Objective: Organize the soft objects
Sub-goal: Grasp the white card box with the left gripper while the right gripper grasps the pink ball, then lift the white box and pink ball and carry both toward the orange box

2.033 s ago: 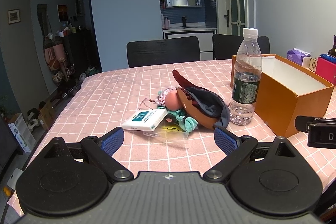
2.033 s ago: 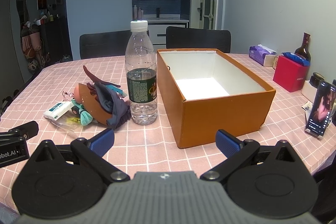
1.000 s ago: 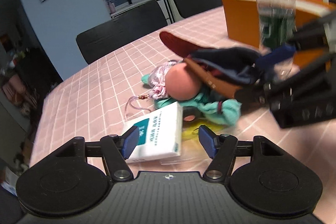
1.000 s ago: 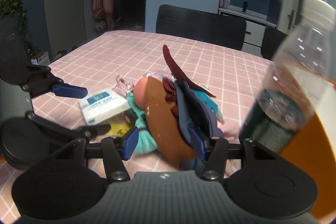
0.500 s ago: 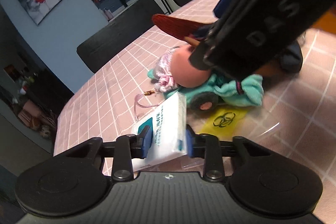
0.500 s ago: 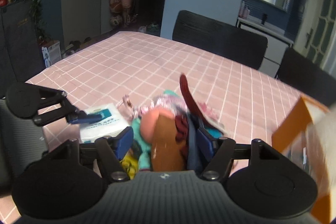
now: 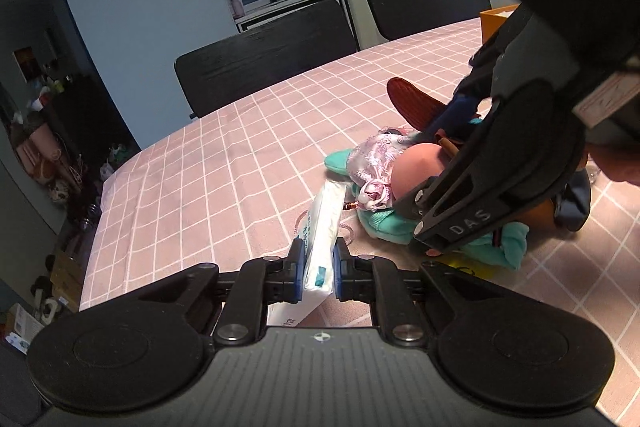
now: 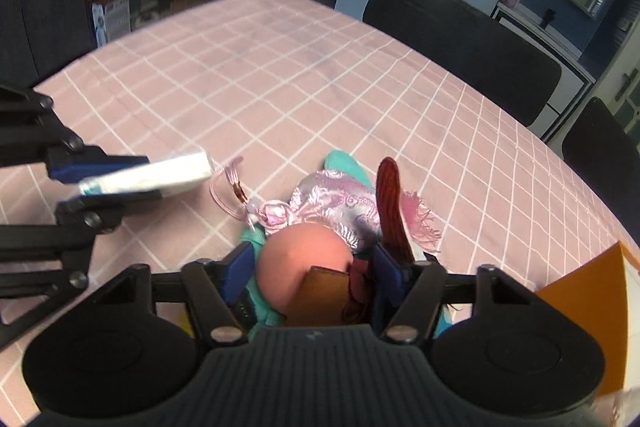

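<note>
The left tool has just closed on the tissue pack, lifted off the desk; the right tool has been closing around the soft pile. Open desk stretches beyond; the orange box borders right.

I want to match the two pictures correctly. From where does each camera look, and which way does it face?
Left wrist: sits behind the left tongs, facing down across the pink checked tablecloth; its fingers pinch a white tissue pack.
Right wrist: sits behind the right tongs, facing down at the soft-toy pile between its fingers.
Shared: tissue pack, pile, tablecloth, and each view shows the other tongs.
</note>
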`<action>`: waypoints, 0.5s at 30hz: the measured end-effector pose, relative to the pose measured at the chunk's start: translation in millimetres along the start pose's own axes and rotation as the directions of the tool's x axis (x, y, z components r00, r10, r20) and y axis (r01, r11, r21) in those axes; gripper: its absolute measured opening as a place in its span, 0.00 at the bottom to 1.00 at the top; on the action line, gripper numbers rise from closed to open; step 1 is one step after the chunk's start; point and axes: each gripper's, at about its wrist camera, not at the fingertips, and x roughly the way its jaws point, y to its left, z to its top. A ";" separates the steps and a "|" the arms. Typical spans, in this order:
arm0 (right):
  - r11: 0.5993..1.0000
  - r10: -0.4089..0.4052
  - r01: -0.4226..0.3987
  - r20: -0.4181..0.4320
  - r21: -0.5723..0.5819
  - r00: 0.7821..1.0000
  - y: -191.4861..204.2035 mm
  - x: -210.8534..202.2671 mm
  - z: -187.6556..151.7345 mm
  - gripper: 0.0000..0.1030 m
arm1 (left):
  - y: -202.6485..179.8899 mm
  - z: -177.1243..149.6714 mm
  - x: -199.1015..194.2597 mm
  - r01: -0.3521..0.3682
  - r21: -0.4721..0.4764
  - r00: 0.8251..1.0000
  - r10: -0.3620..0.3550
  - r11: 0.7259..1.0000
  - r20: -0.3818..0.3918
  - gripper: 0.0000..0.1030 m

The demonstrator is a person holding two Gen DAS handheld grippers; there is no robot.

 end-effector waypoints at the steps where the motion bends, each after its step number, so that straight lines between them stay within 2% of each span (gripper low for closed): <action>1: 1.000 0.010 -0.010 -0.007 -0.008 1.000 0.9 1.5 0.5 0.51 | 0.2 0.5 0.6 -0.001 -0.003 1.000 0.001 1.000 0.000 0.15; 5: 0.999 0.006 -0.005 0.029 -0.037 1.000 6.5 -8.1 3.7 0.49 | 5.0 0.7 0.2 -0.002 -0.034 1.000 0.002 0.999 0.004 0.15; 9: 0.998 0.063 -0.062 0.094 -0.014 0.994 8.9 -33.1 6.5 0.49 | 8.8 -0.7 -3.4 -0.013 -0.060 1.000 0.014 0.998 0.011 0.14; 13: 0.997 0.075 -0.075 0.112 -0.007 0.991 18.8 -48.4 -0.1 0.50 | 10.8 -0.3 -14.5 -0.019 -0.078 1.000 0.020 0.997 0.015 0.13; 15: 0.995 0.088 -0.093 0.114 0.036 0.990 16.2 -54.0 -6.3 0.51 | 11.4 -0.2 -21.4 -0.017 -0.088 1.000 0.019 0.996 0.019 0.13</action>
